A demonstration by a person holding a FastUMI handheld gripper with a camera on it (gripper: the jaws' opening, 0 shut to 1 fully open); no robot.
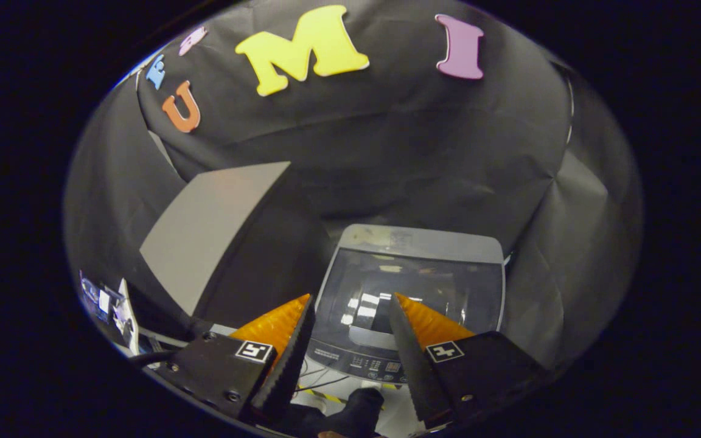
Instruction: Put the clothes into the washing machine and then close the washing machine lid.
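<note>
A grey top-loading washing machine (pixel 414 243) stands below and beyond my fingers, seen from above. Its dark glass lid (pixel 448 286) lies flat and shut over the tub, with ceiling lights mirrored in it. The control panel (pixel 359 364) runs along the machine's near edge, between my fingers. My gripper (pixel 350 298) hovers above the near side of the lid, open, with nothing between its fingers. A dark bundle of cloth (pixel 350 410) shows low between the finger bases, in front of the machine; whether it is clothing I cannot tell.
A large grey board (pixel 204 237) leans to the left of the machine. Black cloth walls close in behind and to the right. Small cluttered items (pixel 107 304) and cables (pixel 320 383) lie at the near left and in front of the machine.
</note>
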